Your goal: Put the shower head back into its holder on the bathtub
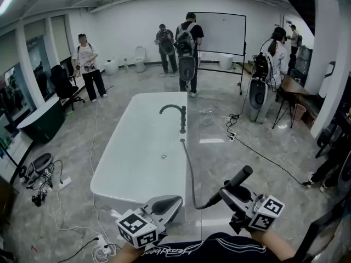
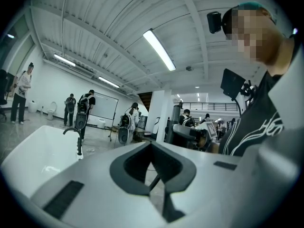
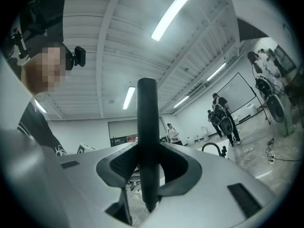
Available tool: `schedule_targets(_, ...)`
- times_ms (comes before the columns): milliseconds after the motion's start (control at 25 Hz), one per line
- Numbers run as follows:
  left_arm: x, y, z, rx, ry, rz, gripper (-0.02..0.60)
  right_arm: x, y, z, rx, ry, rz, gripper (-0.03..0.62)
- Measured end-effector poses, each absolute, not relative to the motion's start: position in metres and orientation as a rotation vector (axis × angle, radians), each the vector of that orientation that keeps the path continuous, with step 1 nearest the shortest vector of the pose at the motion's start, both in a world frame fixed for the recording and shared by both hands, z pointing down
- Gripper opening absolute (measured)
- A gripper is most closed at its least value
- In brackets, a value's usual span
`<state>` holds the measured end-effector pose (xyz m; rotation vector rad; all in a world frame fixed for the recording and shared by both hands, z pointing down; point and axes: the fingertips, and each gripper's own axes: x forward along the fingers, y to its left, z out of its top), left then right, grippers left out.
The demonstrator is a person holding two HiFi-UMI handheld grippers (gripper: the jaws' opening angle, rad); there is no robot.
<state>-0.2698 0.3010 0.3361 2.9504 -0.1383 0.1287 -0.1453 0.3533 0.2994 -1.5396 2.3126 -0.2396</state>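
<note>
A white freestanding bathtub [image 1: 137, 152] fills the middle of the head view, with a black curved faucet [image 1: 178, 114] on its right rim. From that rim a grey hose [image 1: 189, 174] runs down to a black shower head [image 1: 239, 177]. My right gripper [image 1: 230, 193] is shut on the shower head, low at the right, away from the tub. In the right gripper view the black handle [image 3: 147, 137] stands upright between the jaws of the right gripper [image 3: 148, 175]. My left gripper [image 1: 173, 203] is shut and holds nothing, near the tub's front corner. The left gripper view shows the left gripper [image 2: 152, 170] beside the tub [image 2: 33, 160].
Several people with equipment stand at the back and right, near a whiteboard [image 1: 219, 34]. Cables [image 1: 252, 147] cross the floor to the tub's right, and a power strip [image 1: 101, 243] lies at its front left. A dark tub [image 1: 41, 122] and office chair [image 1: 63, 86] stand at the left.
</note>
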Motion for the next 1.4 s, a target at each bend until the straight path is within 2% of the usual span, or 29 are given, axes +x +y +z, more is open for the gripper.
schedule_targets(240, -0.233, 0.281, 0.360, 2.910, -0.079, 0.207, 0.005, -0.108, 0.333, 0.320, -1.556, 2.258, -0.315, 0.140)
schedule_targets(600, -0.149, 0.218, 0.379, 2.917, 0.014, 0.295, 0.005, -0.015, 0.253, 0.341, -1.543, 2.187, -0.373, 0.140)
schedule_targets(1120, 0.003, 0.097, 0.399, 2.843, -0.066, 0.323, 0.003, 0.127, 0.124, 0.348, -1.456, 2.233, -0.418, 0.140)
schedule_targets(1400, 0.023, 0.072, 0.388, 2.864, -0.047, 0.258, 0.005, 0.154, 0.091, 0.329, -1.401, 2.249, -0.368, 0.140)
